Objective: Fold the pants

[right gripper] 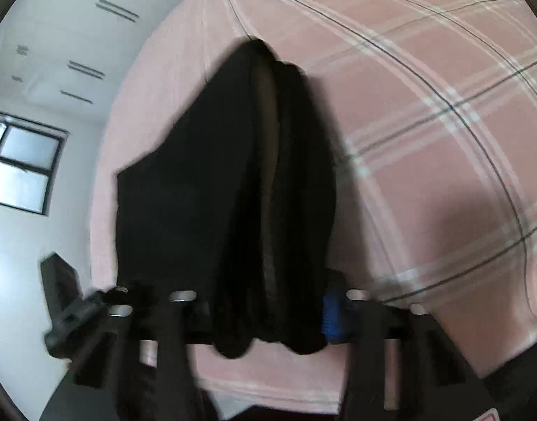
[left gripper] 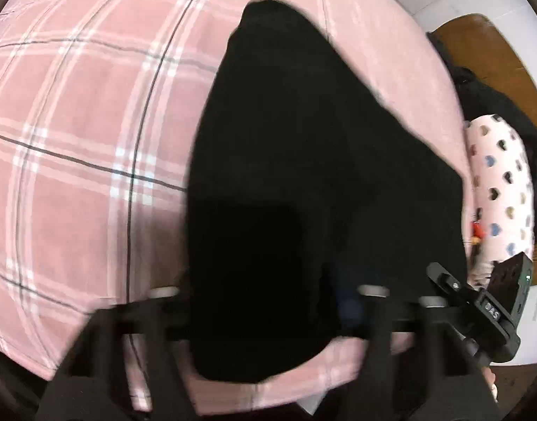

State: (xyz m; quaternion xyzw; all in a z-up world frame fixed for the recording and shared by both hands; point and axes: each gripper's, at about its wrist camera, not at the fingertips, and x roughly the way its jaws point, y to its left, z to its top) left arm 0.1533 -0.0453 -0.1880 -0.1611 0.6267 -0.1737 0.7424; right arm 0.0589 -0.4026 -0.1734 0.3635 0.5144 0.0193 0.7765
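Observation:
The black pants hang from both grippers above a pink plaid bed cover. My left gripper is shut on one end of the raised edge; the cloth hides its fingertips. My right gripper is shut on the other end, where the pants bunch in folds between its fingers, with a blue pad showing beside the cloth. The far end of the pants rests on the bed. The right gripper's body shows in the left wrist view, and the left one's in the right wrist view.
The bed cover fills most of both views. A person in a white heart-print top stands at the bed's right edge, by a brown wooden floor. White walls and a window lie to the left.

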